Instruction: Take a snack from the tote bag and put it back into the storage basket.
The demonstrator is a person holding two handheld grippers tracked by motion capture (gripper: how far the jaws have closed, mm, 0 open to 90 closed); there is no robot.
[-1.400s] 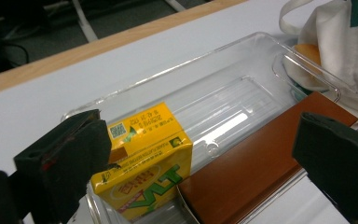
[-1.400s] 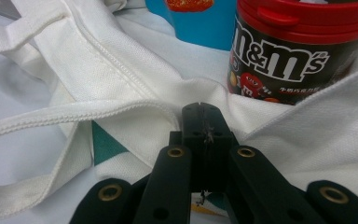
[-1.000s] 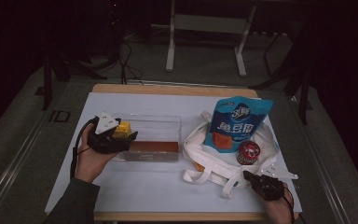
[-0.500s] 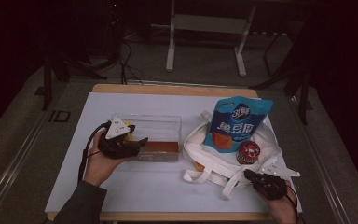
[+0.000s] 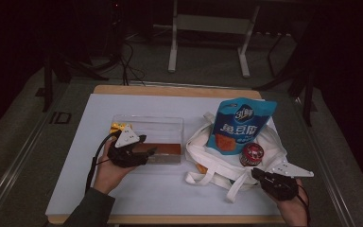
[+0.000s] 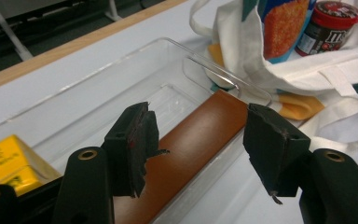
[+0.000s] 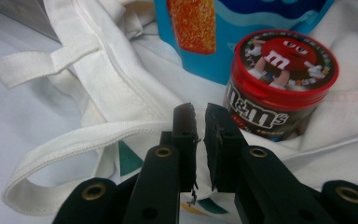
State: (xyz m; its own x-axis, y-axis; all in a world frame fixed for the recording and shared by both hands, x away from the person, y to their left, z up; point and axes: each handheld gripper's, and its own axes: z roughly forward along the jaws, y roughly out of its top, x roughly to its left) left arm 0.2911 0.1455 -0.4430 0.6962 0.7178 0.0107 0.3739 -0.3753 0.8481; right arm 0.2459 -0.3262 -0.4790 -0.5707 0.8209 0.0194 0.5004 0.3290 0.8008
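While both tools point(image 5: 144, 152) point(image 5: 256, 174) gape empty, white tabletop point(image 5: 99, 118) amid dark room.

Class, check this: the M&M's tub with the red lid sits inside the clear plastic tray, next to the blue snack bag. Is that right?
Not quite. The M&M's tub rests on the white tote bag, not in the clear plastic tray; the high view shows it. It does sit next to the blue snack bag.

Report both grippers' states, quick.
Left gripper: open, jaws just been closing, above the brown bar in the clear tray, not gripping it.
Right gripper: nearly shut, a narrow gap, holding nothing, over the white bag.
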